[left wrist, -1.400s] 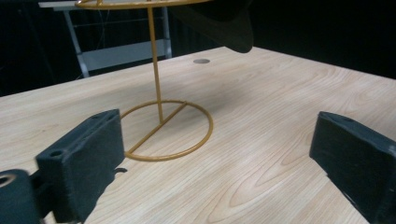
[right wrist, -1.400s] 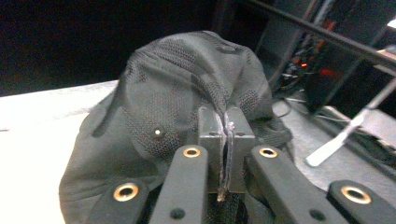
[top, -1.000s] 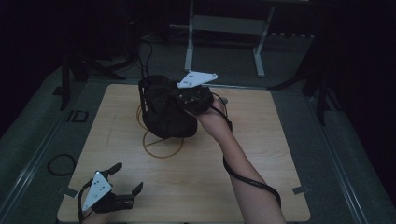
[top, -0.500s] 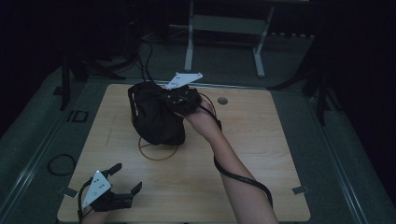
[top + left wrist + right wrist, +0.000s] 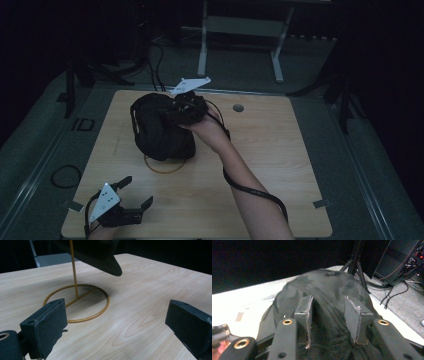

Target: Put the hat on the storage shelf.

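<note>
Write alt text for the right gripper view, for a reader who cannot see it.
The right gripper has its two black jaws closed on a fold of a black mesh cap, seen close up from behind the jaws. Beyond the cap lie the pale table edge, a dark room, and black stand legs with cables on the grey floor.

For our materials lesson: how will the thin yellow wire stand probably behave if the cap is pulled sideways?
The wire stand probably tips easily: thin post, slim ring base, so likely light. The black cap looks soft, bunching between the right gripper fingers, so it may drag.
</note>
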